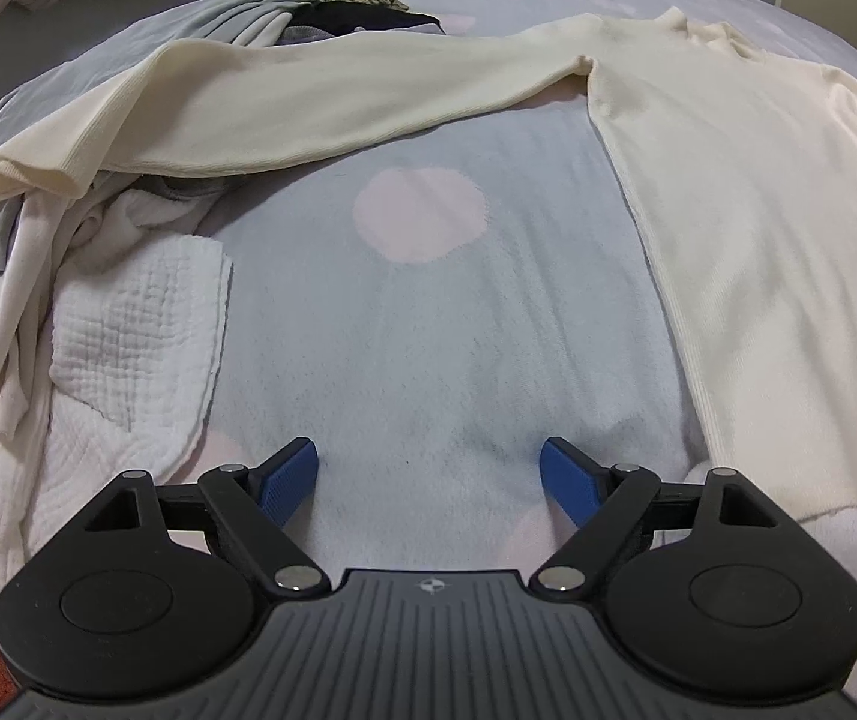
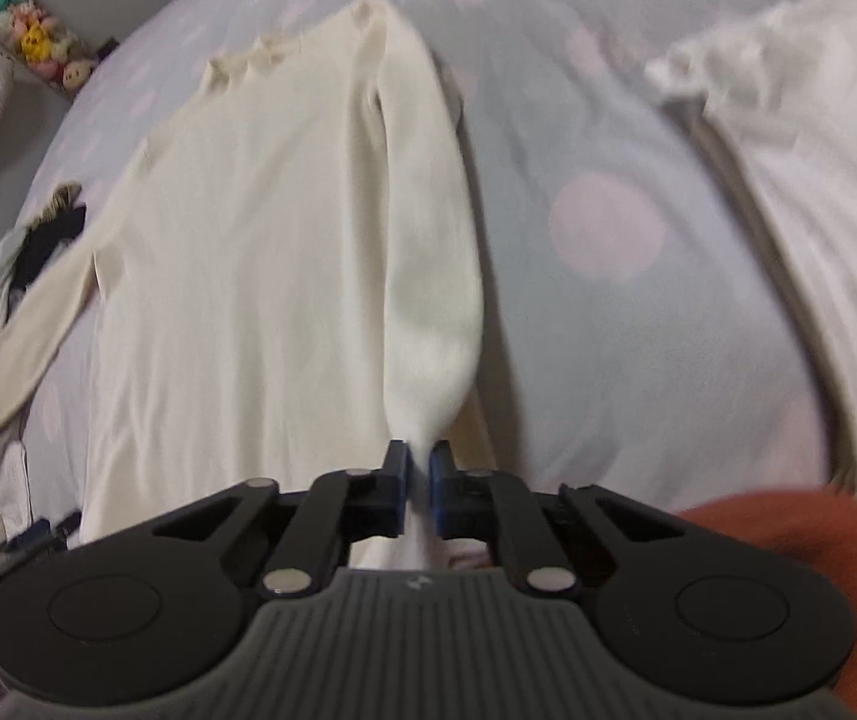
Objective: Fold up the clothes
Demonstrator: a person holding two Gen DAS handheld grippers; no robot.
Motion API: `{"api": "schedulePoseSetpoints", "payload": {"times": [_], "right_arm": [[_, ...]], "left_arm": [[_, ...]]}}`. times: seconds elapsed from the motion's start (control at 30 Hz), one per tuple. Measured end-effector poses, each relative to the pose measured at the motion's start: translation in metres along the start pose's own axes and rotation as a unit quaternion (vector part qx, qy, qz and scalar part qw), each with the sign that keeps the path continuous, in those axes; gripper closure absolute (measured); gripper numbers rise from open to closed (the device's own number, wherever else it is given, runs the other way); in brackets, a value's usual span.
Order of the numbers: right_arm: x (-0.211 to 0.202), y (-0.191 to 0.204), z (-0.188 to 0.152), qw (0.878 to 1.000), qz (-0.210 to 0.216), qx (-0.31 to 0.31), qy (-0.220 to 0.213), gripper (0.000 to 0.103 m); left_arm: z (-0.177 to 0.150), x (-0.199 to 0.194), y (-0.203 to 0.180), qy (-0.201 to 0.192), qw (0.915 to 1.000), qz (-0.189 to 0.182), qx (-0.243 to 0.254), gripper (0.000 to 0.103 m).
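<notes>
A cream long-sleeved top (image 1: 758, 192) lies spread on the pale blue bedspread (image 1: 428, 330), collar at the far end. Its left sleeve (image 1: 284, 102) stretches out over a pile of clothes. My left gripper (image 1: 428, 474) is open and empty, low over bare bedspread left of the top's hem. In the right wrist view the top (image 2: 248, 252) lies flat. My right gripper (image 2: 419, 468) is shut on the cuff of its right sleeve (image 2: 434, 276), which is lifted and pulled towards the hem.
A heap of grey, white and dark garments (image 1: 68, 228) and a white quilted cloth (image 1: 140, 330) lie at the left. Another white garment (image 2: 800, 168) lies at the right. Soft toys (image 2: 38, 42) line the bed's far side. An orange rug (image 2: 800, 546) shows below.
</notes>
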State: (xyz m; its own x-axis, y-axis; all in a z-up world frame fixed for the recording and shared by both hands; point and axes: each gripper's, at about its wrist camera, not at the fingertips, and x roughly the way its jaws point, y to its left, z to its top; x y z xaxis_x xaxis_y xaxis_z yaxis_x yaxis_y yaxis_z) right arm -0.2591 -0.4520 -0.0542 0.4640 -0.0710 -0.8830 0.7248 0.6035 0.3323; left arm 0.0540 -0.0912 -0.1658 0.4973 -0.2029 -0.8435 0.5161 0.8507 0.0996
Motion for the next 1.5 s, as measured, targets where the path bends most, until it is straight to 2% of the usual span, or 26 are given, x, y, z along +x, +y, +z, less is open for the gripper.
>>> {"api": "schedulePoseSetpoints", "payload": {"times": [0.1, 0.3, 0.6, 0.7, 0.9, 1.03, 1.23, 1.33, 1.4, 1.47, 1.5], "right_arm": [[-0.021, -0.001, 0.020, 0.999, -0.016, -0.010, -0.028, 0.097], [-0.060, -0.019, 0.080, 0.994, -0.059, -0.013, -0.090, 0.098], [-0.110, -0.065, 0.164, 0.978, -0.119, 0.035, -0.166, 0.098], [-0.118, -0.086, 0.187, 0.972, -0.144, 0.052, -0.180, 0.098], [-0.103, -0.136, 0.227, 0.958, -0.202, 0.089, -0.181, 0.099], [-0.081, -0.164, 0.237, 0.952, -0.231, 0.107, -0.168, 0.099], [-0.051, -0.184, 0.234, 0.955, -0.230, 0.108, -0.152, 0.097], [-0.051, -0.184, 0.231, 0.958, -0.225, 0.095, -0.149, 0.089], [-0.058, -0.183, 0.229, 0.959, -0.225, 0.083, -0.153, 0.084], [-0.068, -0.182, 0.225, 0.958, -0.226, 0.078, -0.161, 0.072], [-0.074, -0.181, 0.223, 0.957, -0.226, 0.076, -0.165, 0.071]], "left_arm": [[-0.001, 0.000, 0.000, -0.001, 1.0000, -0.002, 0.000, 0.021], [-0.001, 0.000, 0.002, 0.001, 1.0000, -0.004, -0.003, 0.021], [-0.001, -0.001, 0.001, 0.006, 0.9999, -0.001, -0.009, 0.021], [0.000, -0.001, 0.000, 0.010, 0.9998, 0.002, -0.015, 0.021], [0.000, -0.002, -0.001, 0.013, 0.9997, 0.006, -0.019, 0.021], [0.001, -0.001, -0.001, 0.016, 0.9997, 0.008, -0.019, 0.021], [0.005, -0.003, -0.001, 0.025, 0.9994, 0.005, -0.021, 0.021], [0.005, -0.008, 0.000, 0.016, 0.9997, -0.002, -0.018, 0.030], [0.006, -0.012, -0.001, 0.010, 0.9999, -0.008, -0.011, 0.031], [0.008, -0.017, -0.003, 0.004, 0.9998, -0.016, -0.007, 0.031], [0.009, -0.019, -0.004, 0.001, 0.9998, -0.020, -0.006, 0.031]]}}
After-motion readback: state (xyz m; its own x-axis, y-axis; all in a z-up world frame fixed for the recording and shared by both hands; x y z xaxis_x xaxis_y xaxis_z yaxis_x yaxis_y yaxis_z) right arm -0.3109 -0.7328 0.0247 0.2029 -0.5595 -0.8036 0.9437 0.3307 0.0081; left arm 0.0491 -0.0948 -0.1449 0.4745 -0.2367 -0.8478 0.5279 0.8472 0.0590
